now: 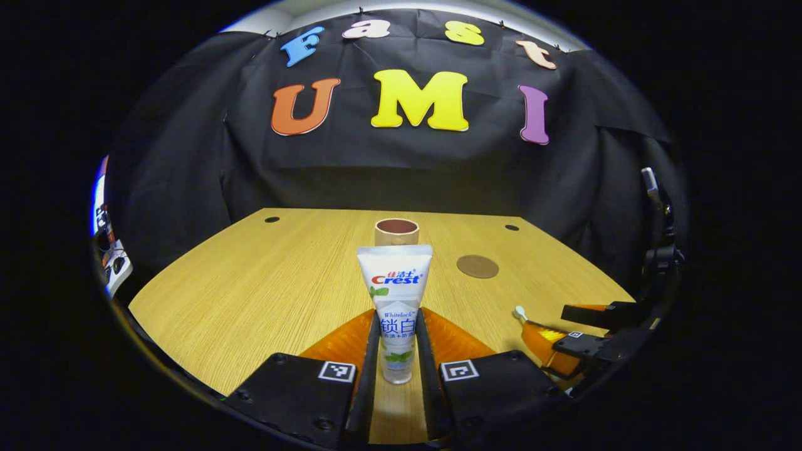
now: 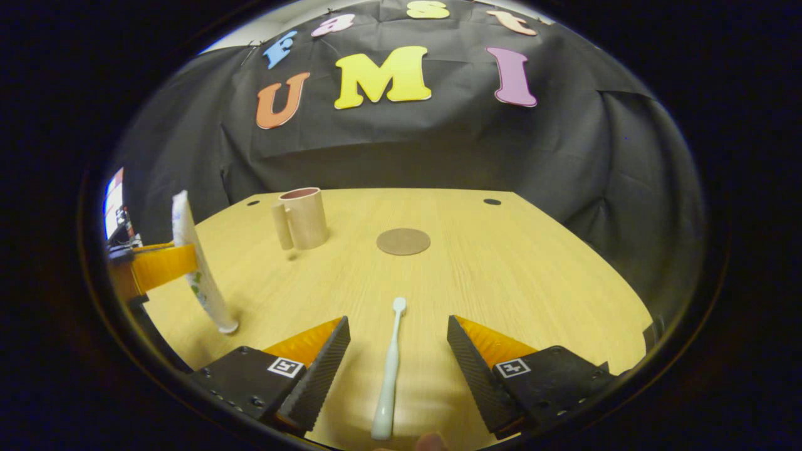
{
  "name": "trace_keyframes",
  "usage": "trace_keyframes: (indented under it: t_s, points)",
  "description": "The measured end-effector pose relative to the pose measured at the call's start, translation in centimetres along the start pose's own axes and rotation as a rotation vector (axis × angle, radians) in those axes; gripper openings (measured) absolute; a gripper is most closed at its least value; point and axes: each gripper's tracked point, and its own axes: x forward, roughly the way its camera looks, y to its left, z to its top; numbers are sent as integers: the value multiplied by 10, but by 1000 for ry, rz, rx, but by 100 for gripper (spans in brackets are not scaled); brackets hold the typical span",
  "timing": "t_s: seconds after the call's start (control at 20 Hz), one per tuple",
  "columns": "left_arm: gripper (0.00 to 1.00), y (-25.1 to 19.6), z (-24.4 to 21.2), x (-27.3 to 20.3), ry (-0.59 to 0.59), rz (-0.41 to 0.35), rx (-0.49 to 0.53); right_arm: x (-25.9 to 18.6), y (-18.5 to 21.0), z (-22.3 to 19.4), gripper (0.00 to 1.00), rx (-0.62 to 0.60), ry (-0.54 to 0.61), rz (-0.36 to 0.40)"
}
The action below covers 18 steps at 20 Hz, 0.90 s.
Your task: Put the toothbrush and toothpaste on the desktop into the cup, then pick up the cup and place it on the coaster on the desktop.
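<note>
Wood-grain desktop [image 2: 532, 269], pale, with small dark holes near its far corners.

Item: toothpaste tube [image 1: 395, 300], white, brand "Crest" in red and blue, "Whitelock" beneath, further Chinese characters on a blue panel. Held upright, cap down, pinched between both fingers of the left gripper [image 1: 396, 351]. In the right gripper view the tube leans slightly, its cap at or just above the desktop; which of the two cannot be told.

Item: toothbrush [image 2: 388, 369], white, lying flat on the desktop, head pointing away toward the coaster. It lies between the spread fingers of the right gripper [image 2: 396, 360], neither finger touching it.

Item: cup [image 2: 302, 218], beige with a handle and a darker inside, standing upright on the far part of the desktop, well apart from both grippers. Nothing shows above its rim.

Item: coaster [image 2: 403, 241], round, brown, flat, bare, just right of the cup in the right gripper view.

Risks, as judged:
- The grip sits low on a soft tube; squeezing may let it slip or swing, and the wide crimped end could catch the cup's rim.
- A tall tube dropped into a light cup may tip it.
- The toothbrush is thin and flat on the desktop; closing fingers may roll it aside or scrape the surface.

Square black-and-white markers sit on both gripper bodies.
</note>
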Motion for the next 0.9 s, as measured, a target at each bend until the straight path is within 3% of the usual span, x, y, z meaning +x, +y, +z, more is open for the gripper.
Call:
trace_keyframes:
  t_s: [0.1, 0.4, 0.45, 0.55, 0.6, 0.65, 0.75, 0.9]
  points:
    - [35, 0, 11, 3, -26, -8, -24, 7, 4, -3, 95, -1, 17, 2]
    - [35, 3, 32, 6, -60, -18, -39, 21, 10, -13, 73, -6, 97, -8]
    - [35, 4, 34, 6, -66, -18, -37, 23, 9, -15, 60, 3, 106, -10]
    - [35, 5, 39, 5, -77, -19, -39, 26, 7, -19, 52, 18, 127, -30]
    - [35, 5, 43, 6, -82, -19, -42, 27, 8, -20, 43, 37, 134, -19]
    - [35, 4, 45, 5, -86, -22, -44, 28, 8, -19, 26, 56, 138, -14]
    - [35, 5, 52, 5, -97, -23, -43, 29, 10, -20, 6, 79, 145, -7]
    - [35, 4, 61, 5, -116, -23, -52, 28, 13, -18, 0, 99, 146, 28]
